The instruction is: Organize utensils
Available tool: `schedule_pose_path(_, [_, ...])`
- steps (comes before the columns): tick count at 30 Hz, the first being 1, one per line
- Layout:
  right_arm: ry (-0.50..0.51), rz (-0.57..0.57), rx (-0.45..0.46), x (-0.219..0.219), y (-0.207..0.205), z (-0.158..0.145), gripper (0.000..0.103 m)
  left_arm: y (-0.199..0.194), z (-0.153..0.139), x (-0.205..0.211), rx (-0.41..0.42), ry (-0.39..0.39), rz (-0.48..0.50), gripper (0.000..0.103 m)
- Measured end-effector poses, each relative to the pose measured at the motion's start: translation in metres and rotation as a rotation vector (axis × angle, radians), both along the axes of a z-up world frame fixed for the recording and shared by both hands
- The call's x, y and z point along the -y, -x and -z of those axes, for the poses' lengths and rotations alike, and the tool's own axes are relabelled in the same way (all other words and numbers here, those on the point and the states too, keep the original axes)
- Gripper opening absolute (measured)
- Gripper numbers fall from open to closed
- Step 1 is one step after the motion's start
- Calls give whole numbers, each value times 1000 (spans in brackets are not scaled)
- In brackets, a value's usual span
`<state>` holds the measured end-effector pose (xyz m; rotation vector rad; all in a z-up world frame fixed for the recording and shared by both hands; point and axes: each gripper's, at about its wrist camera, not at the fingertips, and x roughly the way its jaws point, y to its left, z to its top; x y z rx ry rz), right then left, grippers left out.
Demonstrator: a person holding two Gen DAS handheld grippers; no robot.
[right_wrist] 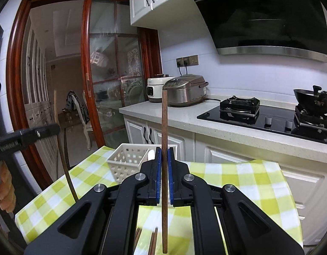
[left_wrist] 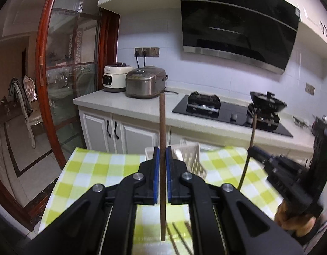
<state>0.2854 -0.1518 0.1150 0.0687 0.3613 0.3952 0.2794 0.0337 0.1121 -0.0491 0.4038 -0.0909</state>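
My left gripper (left_wrist: pixel 162 151) is shut on a brown chopstick (left_wrist: pixel 162 127) that stands upright between its blue pads, above the green-and-white checked cloth (left_wrist: pixel 104 167). My right gripper (right_wrist: pixel 163 152) is shut on a second brown chopstick (right_wrist: pixel 164 123), also upright. A white perforated utensil basket (left_wrist: pixel 194 159) (right_wrist: pixel 127 159) stands on the cloth just beyond both grippers. Each gripper shows in the other's view: the right one (left_wrist: pixel 251 148) at the right with its chopstick (left_wrist: pixel 247 161), the left one (right_wrist: pixel 57 127) at the left with its chopstick (right_wrist: pixel 66 170). Several more chopsticks (left_wrist: pixel 180 233) (right_wrist: pixel 152 240) lie on the cloth below.
Behind the table runs a counter (left_wrist: pixel 121 104) with two rice cookers (left_wrist: pixel 145 82), a black hob (left_wrist: pixel 231 114) and a wok (left_wrist: pixel 267 102). A range hood (left_wrist: pixel 237 21) hangs above. A wood-framed glass door (left_wrist: pixel 63 74) is at the left. A person's fingers (right_wrist: pixel 4 189) hold the left gripper's handle.
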Motion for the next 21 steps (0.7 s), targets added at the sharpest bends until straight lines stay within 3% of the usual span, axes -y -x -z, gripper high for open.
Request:
schedule_pose_path(3, [-30,-5,3,-3,-21,-15,6,-15,-27,-2,26,19,4,6])
schedule_pose_path(7, [-21,-8,57,-12,-39,-44,6,-31,-69,5,107,-20,-13,6])
schedule_pose_path(10, [-20,-4,87,-17,-54,-59,6,-49,-82,4,128,-6,-22,6])
schedule_pose_path(16, [-46,-5,82,-24,-91,-65,6,-100,-66,-9,76,80,-35,6])
schedule_pose_path(21, [-24,-30,27,-37,-120,-41,6,-128,-35,-10,18,108,-15,6])
